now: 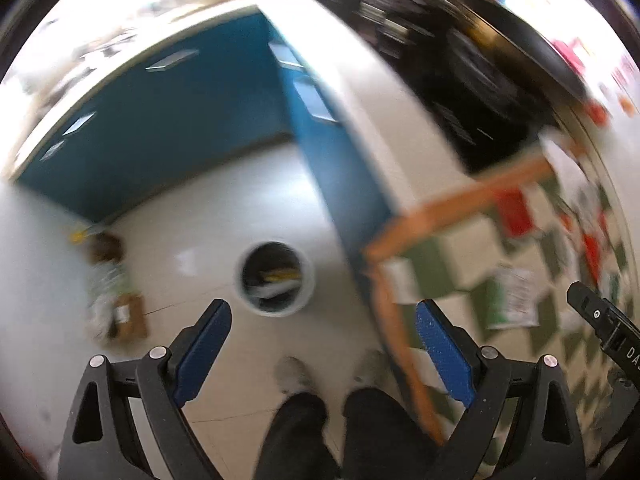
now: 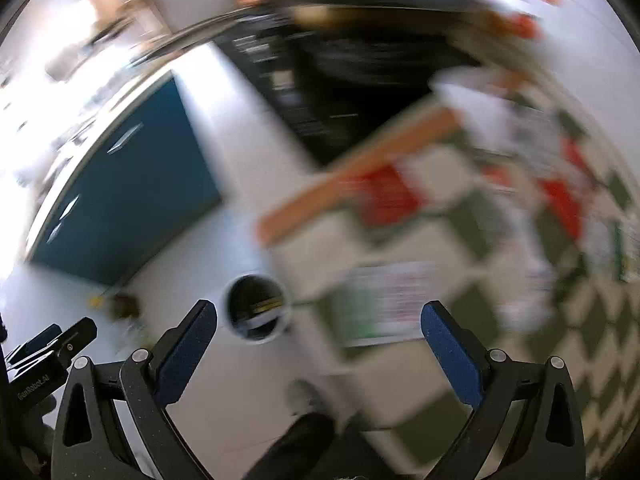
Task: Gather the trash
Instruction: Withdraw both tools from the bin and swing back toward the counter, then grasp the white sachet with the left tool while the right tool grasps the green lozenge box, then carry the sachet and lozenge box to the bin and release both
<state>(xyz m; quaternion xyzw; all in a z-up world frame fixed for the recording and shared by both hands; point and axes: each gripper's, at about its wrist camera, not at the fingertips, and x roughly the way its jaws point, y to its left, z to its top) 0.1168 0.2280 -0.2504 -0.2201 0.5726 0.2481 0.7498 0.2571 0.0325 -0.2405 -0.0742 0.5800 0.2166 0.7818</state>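
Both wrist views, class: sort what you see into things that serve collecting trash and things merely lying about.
For the job:
bin on the floor, trash already inside
wrapper on the checked table
left gripper and right gripper, both open

Lying about:
cardboard on the floor
blue cabinet

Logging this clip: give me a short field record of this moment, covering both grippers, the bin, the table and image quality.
left gripper: jaws wide open, nothing between them
right gripper: jaws wide open, nothing between them
trash bin: round, white-rimmed, on the floor beside the table, some litter already inside
table: green and white checked cloth, orange edge, papers and red items on top
floor litter: pile by the blue cabinet
person: dark trousers and light shoes seen below the left gripper
image quality: heavy motion blur in both views; table items not identifiable
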